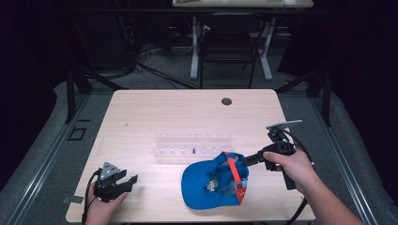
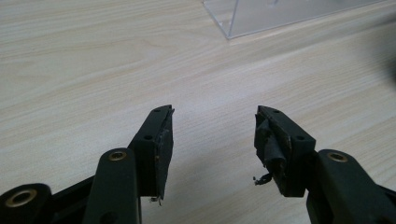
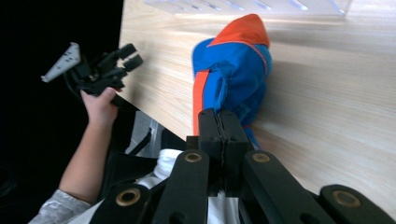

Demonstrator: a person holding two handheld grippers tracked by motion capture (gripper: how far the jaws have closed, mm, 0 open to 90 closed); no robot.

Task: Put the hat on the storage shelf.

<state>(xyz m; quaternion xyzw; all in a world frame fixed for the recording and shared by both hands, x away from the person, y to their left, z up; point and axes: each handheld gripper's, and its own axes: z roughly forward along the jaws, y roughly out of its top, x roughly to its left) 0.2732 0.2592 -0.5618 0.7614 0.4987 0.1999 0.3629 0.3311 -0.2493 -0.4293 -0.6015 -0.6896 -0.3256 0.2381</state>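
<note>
My left tongs are black, with brass-coloured rivets at the joints of the two arms, small screw holes in the flat jaw blocks and worn, frayed padding on the inner faces. A grey three-cornered plate with small holes sits on top of each of my tongs, and a black cable trails from each one. My right tongs have the same black arms and brass rivets, and I wear a light grey sleeve on my left arm.

A blue cap with an orange stripe and orange trim lies upside down on the wooden table, its open inside facing up and its brim spread flat toward the table's near edge. It rests just in front of the clear plastic rack, its back raised.
</note>
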